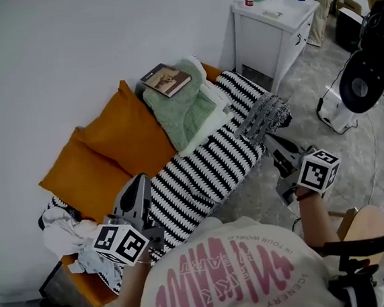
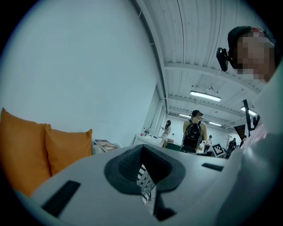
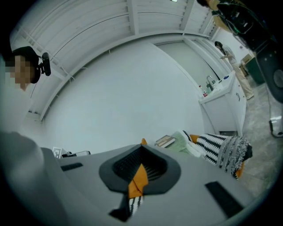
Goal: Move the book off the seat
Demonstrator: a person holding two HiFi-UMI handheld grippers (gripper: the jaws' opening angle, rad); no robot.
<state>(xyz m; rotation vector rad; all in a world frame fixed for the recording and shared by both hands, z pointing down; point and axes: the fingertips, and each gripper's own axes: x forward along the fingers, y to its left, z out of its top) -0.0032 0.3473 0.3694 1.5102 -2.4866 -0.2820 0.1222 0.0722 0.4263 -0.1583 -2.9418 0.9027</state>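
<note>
The book [image 1: 165,80] lies flat on a folded green blanket [image 1: 182,110] at the far end of the sofa seat, up against the wall. It also shows small in the left gripper view as the book [image 2: 105,144] and in the right gripper view as the book [image 3: 165,141]. My left gripper [image 1: 139,181] hovers over the black-and-white striped throw [image 1: 207,168] at the near end, shut and empty, far from the book. My right gripper [image 1: 273,143] hangs beside the sofa's front edge, also shut and empty. Both left gripper [image 2: 146,176] and right gripper [image 3: 139,170] show only a thin slit.
Two orange cushions [image 1: 103,148] lean on the wall. Crumpled pale clothes [image 1: 64,232] lie at the sofa's near end. A white cabinet [image 1: 270,20] with bottles stands beyond the sofa, a floor fan [image 1: 360,86] at the right. People [image 2: 193,132] stand far off.
</note>
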